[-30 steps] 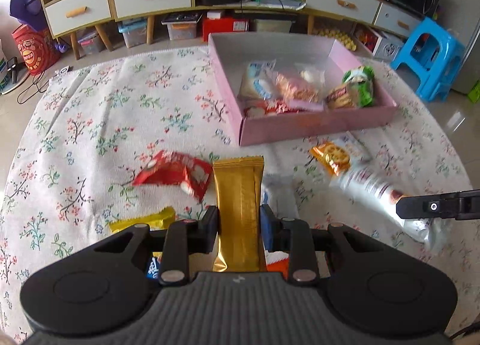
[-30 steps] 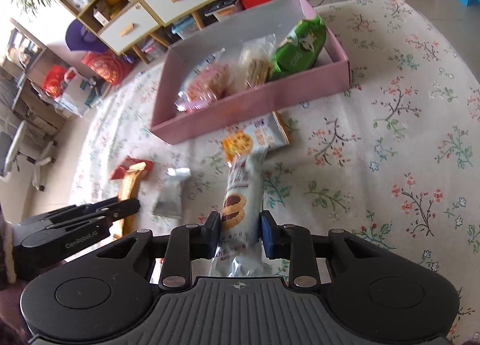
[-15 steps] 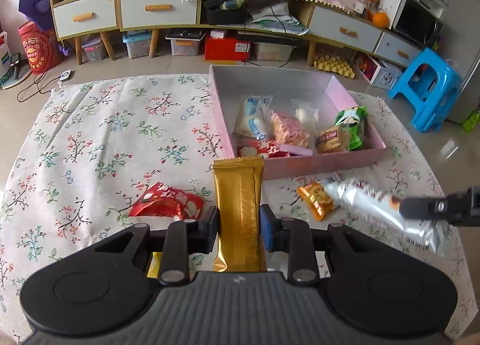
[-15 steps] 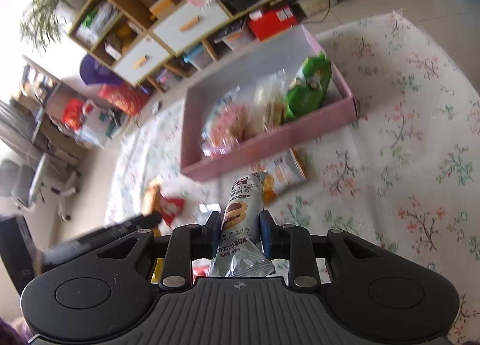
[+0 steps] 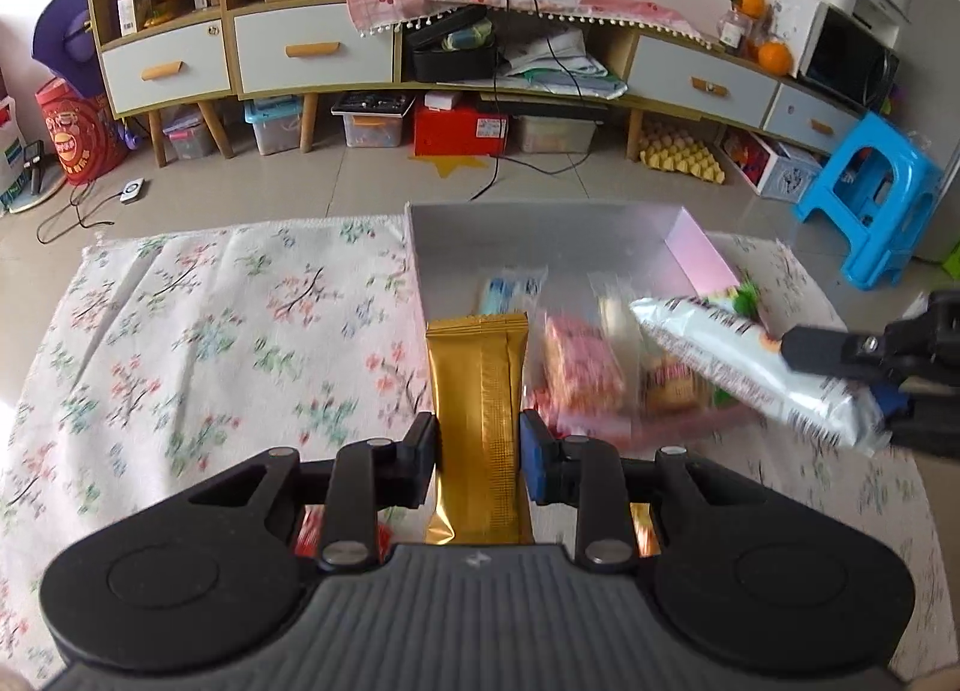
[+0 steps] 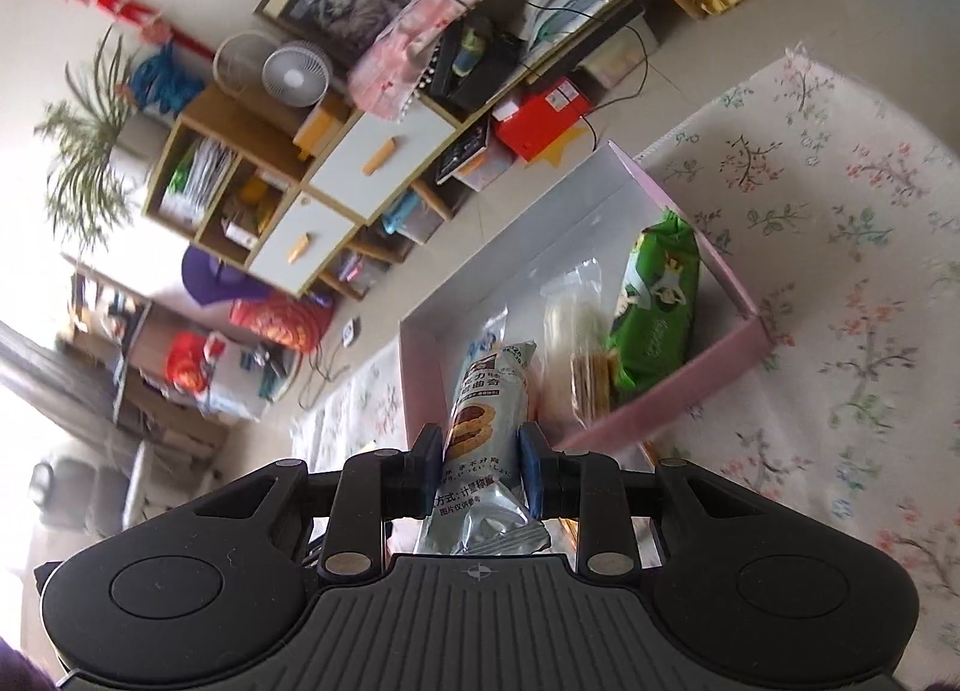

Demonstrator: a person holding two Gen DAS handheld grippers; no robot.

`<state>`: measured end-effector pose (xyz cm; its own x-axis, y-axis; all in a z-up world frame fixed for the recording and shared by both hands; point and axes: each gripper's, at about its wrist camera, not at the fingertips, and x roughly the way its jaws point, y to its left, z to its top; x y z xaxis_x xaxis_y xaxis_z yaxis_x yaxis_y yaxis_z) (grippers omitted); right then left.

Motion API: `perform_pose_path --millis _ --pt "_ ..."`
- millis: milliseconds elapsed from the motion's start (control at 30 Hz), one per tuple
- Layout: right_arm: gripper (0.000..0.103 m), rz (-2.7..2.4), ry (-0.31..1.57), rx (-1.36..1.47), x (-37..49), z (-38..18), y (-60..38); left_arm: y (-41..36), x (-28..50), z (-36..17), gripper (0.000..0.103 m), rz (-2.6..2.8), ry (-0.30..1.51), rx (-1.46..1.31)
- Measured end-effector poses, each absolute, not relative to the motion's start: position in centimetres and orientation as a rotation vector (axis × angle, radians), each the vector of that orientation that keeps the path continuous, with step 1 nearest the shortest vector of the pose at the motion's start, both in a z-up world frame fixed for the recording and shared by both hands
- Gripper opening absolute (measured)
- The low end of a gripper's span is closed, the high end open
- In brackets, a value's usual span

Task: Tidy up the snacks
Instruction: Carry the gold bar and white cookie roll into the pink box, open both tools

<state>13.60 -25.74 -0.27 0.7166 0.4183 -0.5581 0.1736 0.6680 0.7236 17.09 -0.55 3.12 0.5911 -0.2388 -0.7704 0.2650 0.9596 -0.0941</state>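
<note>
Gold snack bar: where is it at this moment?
The gold snack bar is clamped upright in the left tool at the left wrist view's centre, held in front of the pink box, left of the silver cookie packet.

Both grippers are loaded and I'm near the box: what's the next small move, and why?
Probably ease the right gripper forward and down over the pink box, then open. Its silver cookie packet already hangs above the box's near wall, closer than the gold packet clamped in the left gripper.
</note>
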Motion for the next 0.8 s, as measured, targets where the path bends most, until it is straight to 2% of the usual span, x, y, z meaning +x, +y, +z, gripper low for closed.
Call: perform_pose_path --millis 233,700,800 --pt "0.027 0.140 0.713 0.871 16.2 -1.8 -25.7 -2.3 20.7 1.9 0.027 -0.280 0.883 -0.006" --pt "0.027 0.076 0.698 0.855 17.8 -4.6 -26.2 -4.0 21.7 0.7 0.027 -0.293 0.844 0.033" --pt "0.030 0.075 0.685 0.857 17.7 -4.7 -26.2 -4.2 21.5 0.7 0.032 -0.306 0.838 0.046"
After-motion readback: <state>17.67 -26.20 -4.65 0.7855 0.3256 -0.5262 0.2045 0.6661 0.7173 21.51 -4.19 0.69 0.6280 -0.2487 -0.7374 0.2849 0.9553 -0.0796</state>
